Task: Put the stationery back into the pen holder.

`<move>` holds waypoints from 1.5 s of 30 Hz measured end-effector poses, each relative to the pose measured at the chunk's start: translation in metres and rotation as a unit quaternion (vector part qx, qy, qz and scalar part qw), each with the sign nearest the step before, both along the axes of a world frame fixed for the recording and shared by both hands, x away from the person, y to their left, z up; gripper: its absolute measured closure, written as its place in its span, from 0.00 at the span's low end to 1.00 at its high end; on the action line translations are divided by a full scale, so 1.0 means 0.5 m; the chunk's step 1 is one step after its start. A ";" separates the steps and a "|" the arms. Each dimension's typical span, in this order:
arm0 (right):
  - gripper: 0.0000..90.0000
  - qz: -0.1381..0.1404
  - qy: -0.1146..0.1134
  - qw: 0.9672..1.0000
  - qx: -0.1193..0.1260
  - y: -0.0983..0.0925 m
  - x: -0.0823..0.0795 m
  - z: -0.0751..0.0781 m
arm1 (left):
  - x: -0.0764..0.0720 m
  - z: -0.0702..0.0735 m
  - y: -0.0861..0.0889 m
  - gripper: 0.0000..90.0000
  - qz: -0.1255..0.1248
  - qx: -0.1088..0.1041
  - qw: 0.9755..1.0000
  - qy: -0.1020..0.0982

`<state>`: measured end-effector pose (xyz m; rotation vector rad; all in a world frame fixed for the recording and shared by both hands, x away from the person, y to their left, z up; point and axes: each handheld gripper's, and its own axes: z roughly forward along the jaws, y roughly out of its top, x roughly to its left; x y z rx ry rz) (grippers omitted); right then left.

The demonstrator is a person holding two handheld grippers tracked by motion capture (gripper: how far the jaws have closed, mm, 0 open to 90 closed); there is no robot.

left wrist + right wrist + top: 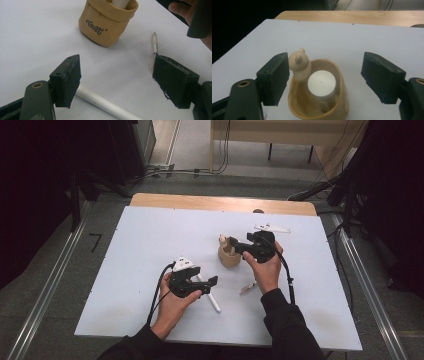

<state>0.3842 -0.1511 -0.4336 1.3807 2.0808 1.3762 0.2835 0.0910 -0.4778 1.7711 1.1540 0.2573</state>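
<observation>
A white board lies over a wooden table (220,201) in a dim room with cables on the floor beyond.

The right gripper (235,245) has its black jaws spread wide, nothing pinched. Directly below and between them stands the soft tan fabric pouch with a rolled rim (319,100), holding an upright white cylindrical marker (321,83) and a pale pen topped with a small bear figure (299,63), which sits close beside the left jaw pad. The left gripper (212,281) is also spread and empty; a white marker lying flat (105,105) passes under its left jaw, and a clear slim pen (153,47) lies just ahead of its right jaw.

The pouch looks light and floppy, so I judge that a jaw catching the bear top or the rim as the right gripper lifts away could tip it and spill both pens.

The right gripper view looks down into the pouch; the left gripper view shows lettering on its side.
</observation>
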 end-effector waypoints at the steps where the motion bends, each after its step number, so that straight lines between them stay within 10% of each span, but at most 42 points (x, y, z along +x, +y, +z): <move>1: 0.21 0.001 -0.001 1.000 -0.003 -0.002 -0.003 -0.001 | 0.000 0.000 0.000 0.26 0.001 0.000 1.000 0.000; 20: 0.14 -0.015 -0.022 0.999 -0.030 -0.060 -0.079 0.006 | 0.000 -0.002 0.009 0.26 0.010 0.004 1.000 0.000; 45: 0.11 -0.073 0.007 0.995 -0.073 -0.129 -0.138 -0.074 | 0.000 -0.011 0.060 0.23 0.044 0.014 0.999 0.006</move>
